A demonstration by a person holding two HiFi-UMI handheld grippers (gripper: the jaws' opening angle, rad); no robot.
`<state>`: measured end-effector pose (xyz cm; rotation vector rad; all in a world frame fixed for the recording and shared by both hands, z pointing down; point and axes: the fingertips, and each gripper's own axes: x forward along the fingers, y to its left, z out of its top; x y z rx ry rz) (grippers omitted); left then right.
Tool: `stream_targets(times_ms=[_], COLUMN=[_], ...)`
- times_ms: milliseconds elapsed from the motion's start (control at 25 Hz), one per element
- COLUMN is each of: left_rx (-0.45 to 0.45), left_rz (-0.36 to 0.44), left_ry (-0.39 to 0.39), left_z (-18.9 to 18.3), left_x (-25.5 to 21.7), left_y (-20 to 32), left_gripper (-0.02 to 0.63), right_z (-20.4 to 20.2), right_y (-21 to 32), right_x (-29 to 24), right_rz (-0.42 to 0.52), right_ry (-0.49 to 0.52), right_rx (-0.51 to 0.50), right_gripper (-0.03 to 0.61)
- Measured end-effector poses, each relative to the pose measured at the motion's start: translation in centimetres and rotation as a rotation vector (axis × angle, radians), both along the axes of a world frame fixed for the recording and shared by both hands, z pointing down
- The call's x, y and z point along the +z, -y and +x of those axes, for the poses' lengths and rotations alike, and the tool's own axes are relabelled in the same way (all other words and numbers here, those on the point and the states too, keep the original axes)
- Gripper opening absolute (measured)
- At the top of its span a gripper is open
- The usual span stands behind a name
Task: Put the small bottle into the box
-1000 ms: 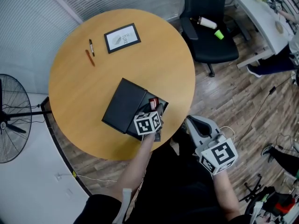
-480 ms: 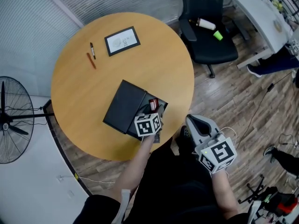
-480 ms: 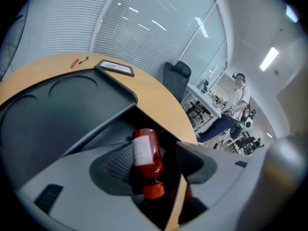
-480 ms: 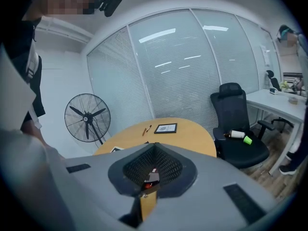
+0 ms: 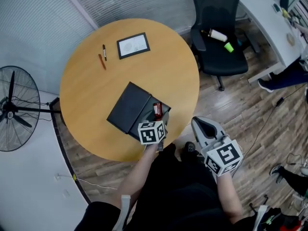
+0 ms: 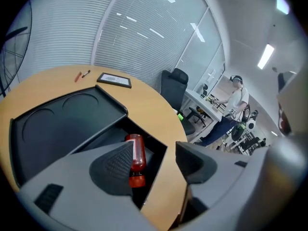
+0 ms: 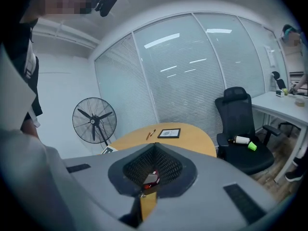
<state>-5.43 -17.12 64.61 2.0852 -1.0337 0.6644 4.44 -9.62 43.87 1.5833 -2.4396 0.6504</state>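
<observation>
The small red bottle [image 5: 157, 109] lies on its side inside the open black box [image 5: 146, 121], whose lid [image 5: 129, 107] is folded out flat to the left. My left gripper [image 5: 161, 123] hovers at the box's near edge. In the left gripper view its jaws stand wide apart, and the bottle [image 6: 137, 153] rests in the box [image 6: 155, 154] below and beyond them, free of the pads [image 6: 113, 165]. My right gripper [image 5: 201, 124] hangs off the table over the floor. Its jaws [image 7: 154, 146] meet at the tips with nothing held.
On the round wooden table [image 5: 168, 66], a framed card [image 5: 133, 45] and two pens [image 5: 102, 57] lie at the far side. A black office chair [image 5: 219, 37] carrying a bottle and a green cup stands to the right. A floor fan [image 5: 14, 109] stands to the left.
My left gripper has drawn back slightly toward the table's near edge while the bottle stays in the box. The head view has shifted a little. The right gripper has barely moved.
</observation>
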Motion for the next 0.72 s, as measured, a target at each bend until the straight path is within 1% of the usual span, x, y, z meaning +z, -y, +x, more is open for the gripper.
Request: stream_targets(times_ms=[160, 280, 520, 720], left_rx=[-0.032, -0.032, -0.041, -0.062], left_rz=[0.045, 0.089, 0.199, 0.300], left_ry=[0.001, 0.014, 0.016, 0.005], left_z=[0.4, 0.9, 1.7, 2.2], left_x=[-2.2, -3.8, -7.9, -12.4], left_y=[-1.0, -2.4, -5.0, -7.1], left_gripper=[0.252, 0.252, 0.252, 0.251], right_z=[0.9, 1.7, 3.0, 3.8], right_y=[-0.5, -1.2, -2.5, -3.6], right_x=[-1.0, -1.6, -2.5, -3.3], right_rz=[0.035, 0.056, 0.092, 0.122], right_ry=[0.008, 0.014, 0.031, 0.035], right_rx=[-0.047, -0.079, -0.132, -0.165], right_gripper=[0.011, 0.011, 0.011, 0.011])
